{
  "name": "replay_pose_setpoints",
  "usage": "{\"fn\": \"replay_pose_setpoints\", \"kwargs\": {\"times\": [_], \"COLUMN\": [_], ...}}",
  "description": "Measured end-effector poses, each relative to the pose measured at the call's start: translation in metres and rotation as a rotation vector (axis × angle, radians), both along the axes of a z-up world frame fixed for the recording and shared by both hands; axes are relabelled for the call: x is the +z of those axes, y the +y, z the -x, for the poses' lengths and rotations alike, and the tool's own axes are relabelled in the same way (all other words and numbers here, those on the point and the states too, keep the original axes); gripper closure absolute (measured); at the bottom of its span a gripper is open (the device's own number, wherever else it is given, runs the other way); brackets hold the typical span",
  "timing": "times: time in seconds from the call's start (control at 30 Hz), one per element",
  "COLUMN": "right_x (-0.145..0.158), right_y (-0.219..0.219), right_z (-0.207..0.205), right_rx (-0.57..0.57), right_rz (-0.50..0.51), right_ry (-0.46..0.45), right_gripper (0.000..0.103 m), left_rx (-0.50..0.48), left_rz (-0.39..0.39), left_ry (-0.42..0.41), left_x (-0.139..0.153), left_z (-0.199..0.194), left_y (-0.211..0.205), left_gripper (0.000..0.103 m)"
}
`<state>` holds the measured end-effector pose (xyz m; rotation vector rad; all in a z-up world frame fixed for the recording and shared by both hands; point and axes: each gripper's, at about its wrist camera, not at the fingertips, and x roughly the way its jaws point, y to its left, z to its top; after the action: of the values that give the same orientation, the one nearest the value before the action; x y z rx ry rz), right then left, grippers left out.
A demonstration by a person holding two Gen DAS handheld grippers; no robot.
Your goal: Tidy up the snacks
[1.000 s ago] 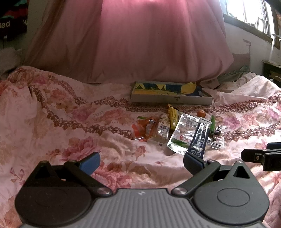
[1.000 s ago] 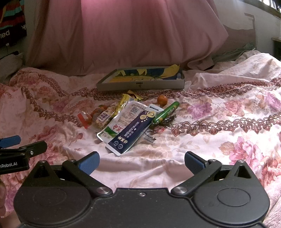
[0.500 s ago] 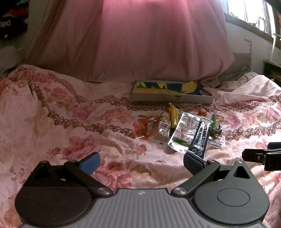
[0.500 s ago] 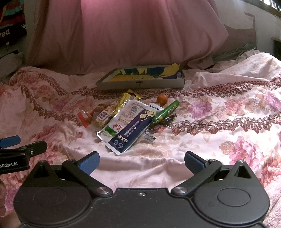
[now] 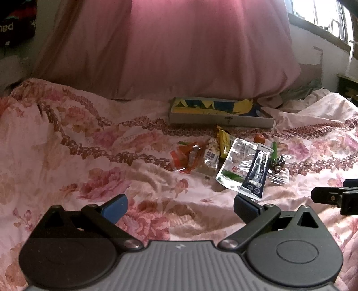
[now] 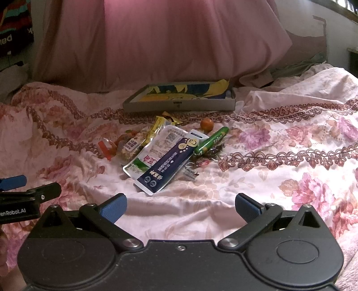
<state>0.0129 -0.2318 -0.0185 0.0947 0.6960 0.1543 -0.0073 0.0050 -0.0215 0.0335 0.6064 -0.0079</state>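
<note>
A pile of snacks lies on the floral bedspread: a dark blue packet (image 6: 166,165) (image 5: 256,172) on a clear pouch (image 6: 154,150) (image 5: 235,163), a green stick (image 6: 211,140), a small orange (image 6: 206,124) (image 5: 260,138), a yellow bar (image 6: 156,127) (image 5: 223,141) and red-orange wrappers (image 5: 186,154) (image 6: 116,143). A shallow grey box (image 6: 179,98) (image 5: 220,112) with a yellow and blue inside lies behind the pile. My left gripper (image 5: 180,204) and right gripper (image 6: 181,204) are both open, empty and short of the pile.
A big pink pillow or draped cloth (image 5: 170,44) rises behind the box. The bedspread (image 5: 67,145) is rumpled with folds. A window (image 5: 317,15) is at the upper right. The right gripper's tip (image 5: 335,197) shows at the left view's right edge.
Both grippers have crept slightly forward and lower toward the snack pile. Jaws stay open; no snack has moved.
</note>
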Motion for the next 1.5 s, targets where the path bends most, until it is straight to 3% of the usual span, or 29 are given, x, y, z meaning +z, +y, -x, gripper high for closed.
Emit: {"fn": "replay_pose_setpoints", "kwargs": {"times": [0.27,0.5,0.93,1.5], "right_x": [-0.003,-0.002,-0.01,-0.015], "right_y": [-0.001,-0.007,-0.026,-0.047], "right_z": [0.002,-0.002,-0.039,-0.108], "right_rx": [-0.004,-0.01,-0.026,0.043], "right_rz": [-0.009,-0.02,-0.146,-0.01], "right_ry": [-0.001,0.008,0.155,0.154], "right_gripper": [0.0,0.0,0.0,0.0], "left_rx": [0.005,-0.021,-0.103,-0.213], "left_rz": [0.036,0.031,-0.049,-0.13], "left_ry": [0.065,0.069,0.093,0.13], "left_x": [0.002,0.007,0.009,-0.01], "left_z": [-0.007,-0.012,-0.051,-0.118], "left_y": [-0.001,-0.009,-0.043,-0.084], "left_gripper": [0.0,0.0,0.0,0.0]}}
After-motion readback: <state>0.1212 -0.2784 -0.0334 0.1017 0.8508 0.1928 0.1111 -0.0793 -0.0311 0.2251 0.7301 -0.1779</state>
